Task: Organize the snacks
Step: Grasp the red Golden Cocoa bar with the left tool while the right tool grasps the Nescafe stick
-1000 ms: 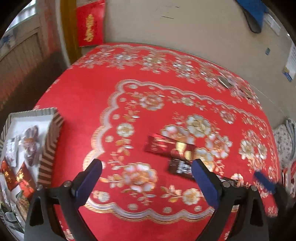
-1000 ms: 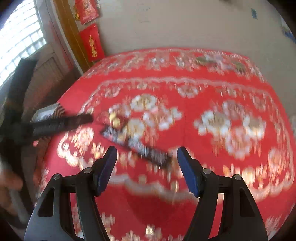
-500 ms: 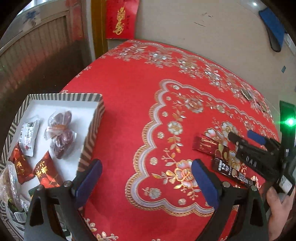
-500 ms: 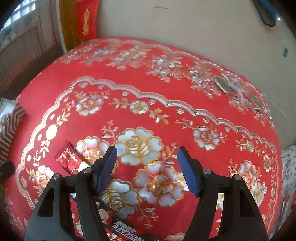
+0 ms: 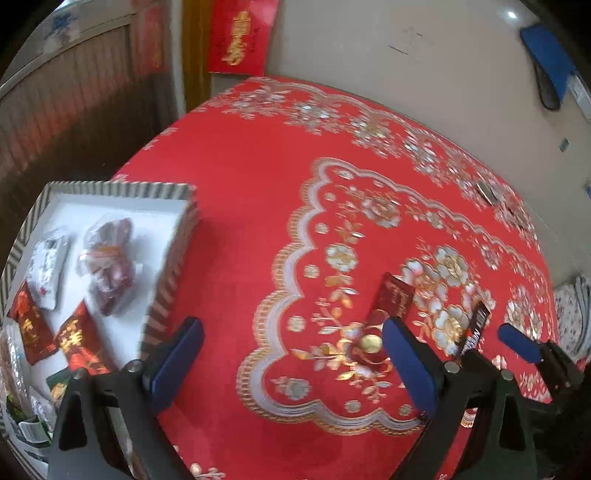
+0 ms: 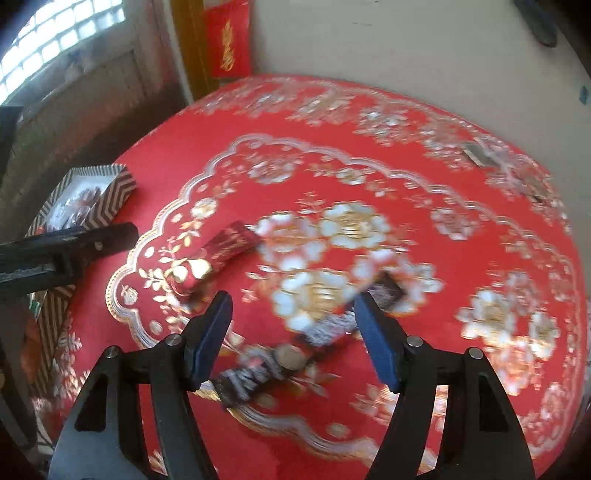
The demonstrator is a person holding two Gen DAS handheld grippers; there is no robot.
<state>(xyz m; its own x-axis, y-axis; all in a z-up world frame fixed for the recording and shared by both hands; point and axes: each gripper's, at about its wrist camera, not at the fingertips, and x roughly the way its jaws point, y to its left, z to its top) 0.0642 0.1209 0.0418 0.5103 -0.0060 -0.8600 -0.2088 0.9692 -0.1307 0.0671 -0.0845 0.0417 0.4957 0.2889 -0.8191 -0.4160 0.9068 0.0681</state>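
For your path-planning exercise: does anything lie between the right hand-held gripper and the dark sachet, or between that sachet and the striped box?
Nothing blocks the right hand-held gripper: the dark sachet lies between its open fingers. Toward the striped box lie the red sachet and the left hand-held gripper.

Not much is actually readable here. The red hanging [image 5: 240, 35] on the far wall carries a gold Chinese character, too blurred to make out; the right wrist view shows the same hanging [image 6: 228, 44] with gold marks smeared. The red packets [image 5: 75, 339] in the striped box [image 5: 173, 266] at the left have gold characters, unreadable. The dark sachet [image 5: 474, 326] on the right has white lettering, not legible, and it's just blur on that sachet [image 6: 314, 332] in the other view. The red sachet [image 5: 391, 299] has faint gold script, can't read it.
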